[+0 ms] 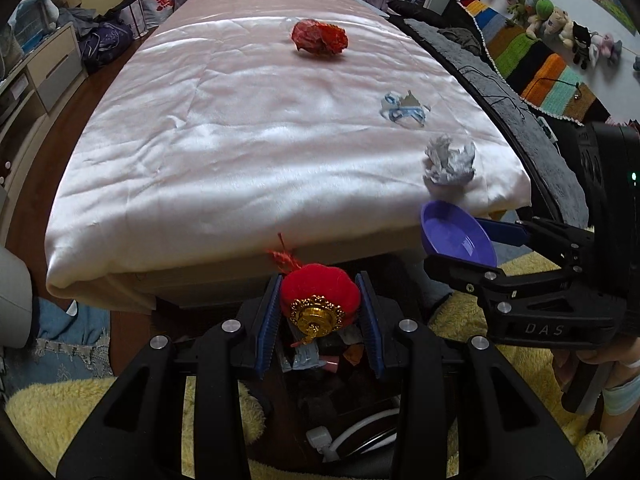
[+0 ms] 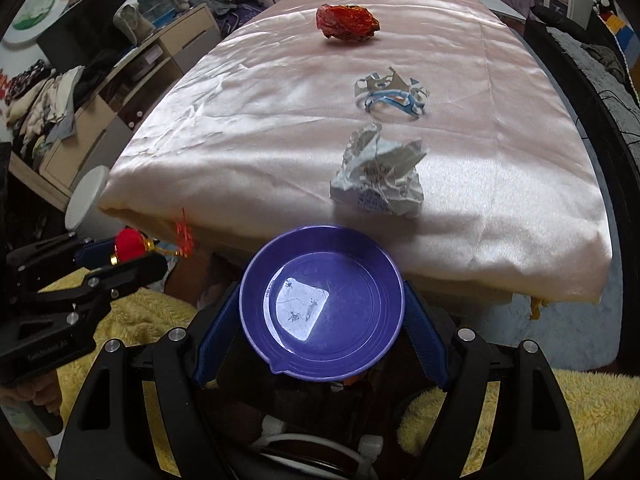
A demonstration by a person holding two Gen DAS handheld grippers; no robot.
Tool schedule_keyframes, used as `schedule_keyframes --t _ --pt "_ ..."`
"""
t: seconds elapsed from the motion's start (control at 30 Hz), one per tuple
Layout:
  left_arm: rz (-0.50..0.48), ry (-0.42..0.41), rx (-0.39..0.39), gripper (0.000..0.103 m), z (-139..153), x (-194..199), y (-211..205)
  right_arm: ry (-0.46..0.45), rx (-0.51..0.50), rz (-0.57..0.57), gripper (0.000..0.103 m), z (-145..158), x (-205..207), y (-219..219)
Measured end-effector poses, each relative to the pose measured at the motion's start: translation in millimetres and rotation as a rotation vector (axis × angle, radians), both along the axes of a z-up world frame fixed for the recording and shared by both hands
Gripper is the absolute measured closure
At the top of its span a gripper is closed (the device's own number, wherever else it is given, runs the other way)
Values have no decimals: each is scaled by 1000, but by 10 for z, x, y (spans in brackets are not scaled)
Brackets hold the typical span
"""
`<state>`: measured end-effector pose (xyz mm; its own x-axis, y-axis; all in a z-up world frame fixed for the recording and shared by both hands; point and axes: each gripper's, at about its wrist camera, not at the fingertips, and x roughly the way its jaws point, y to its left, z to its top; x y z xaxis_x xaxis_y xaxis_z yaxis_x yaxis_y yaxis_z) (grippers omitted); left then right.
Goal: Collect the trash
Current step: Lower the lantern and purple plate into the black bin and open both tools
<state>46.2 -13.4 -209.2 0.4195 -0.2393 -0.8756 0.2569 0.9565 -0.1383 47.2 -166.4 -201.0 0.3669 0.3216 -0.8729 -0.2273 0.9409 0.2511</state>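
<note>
My left gripper (image 1: 320,312) is shut on a red plush lantern ornament (image 1: 320,294) with a gold cap, held just off the near edge of the bed; it also shows in the right wrist view (image 2: 130,245). My right gripper (image 2: 322,320) is shut on an empty purple plastic bowl (image 2: 322,302), also seen from the left wrist (image 1: 456,238). On the pink bedspread (image 1: 224,128) lie a crumpled white paper ball (image 2: 378,178), torn blue-and-white scraps (image 2: 390,94) and a crumpled red wrapper (image 2: 346,22). The paper ball lies just beyond the bowl.
A dark grey blanket (image 1: 500,92) and a striped knit throw (image 1: 536,60) run along the bed's right side, with plush toys (image 1: 560,24) on the wall ledge. Drawers with clothes (image 2: 80,112) stand left. A yellow fluffy rug (image 2: 520,412) lies below, and small items (image 1: 320,356) under the left gripper.
</note>
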Motion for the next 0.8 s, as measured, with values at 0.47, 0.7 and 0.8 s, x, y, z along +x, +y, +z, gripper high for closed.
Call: schedule_keyframes --t 0.47,0.7,0.8 --pt "-29 148 13 68 -758 -138 -136 71 -15 -13 24 -391 -262 -86" --pt "-37 226 6 68 -1082 -207 -177 131 11 -3 24 -596 -327 -71" --pt "-41 243 4 68 -1148 -213 -175 142 35 -9 24 -612 -307 -64"
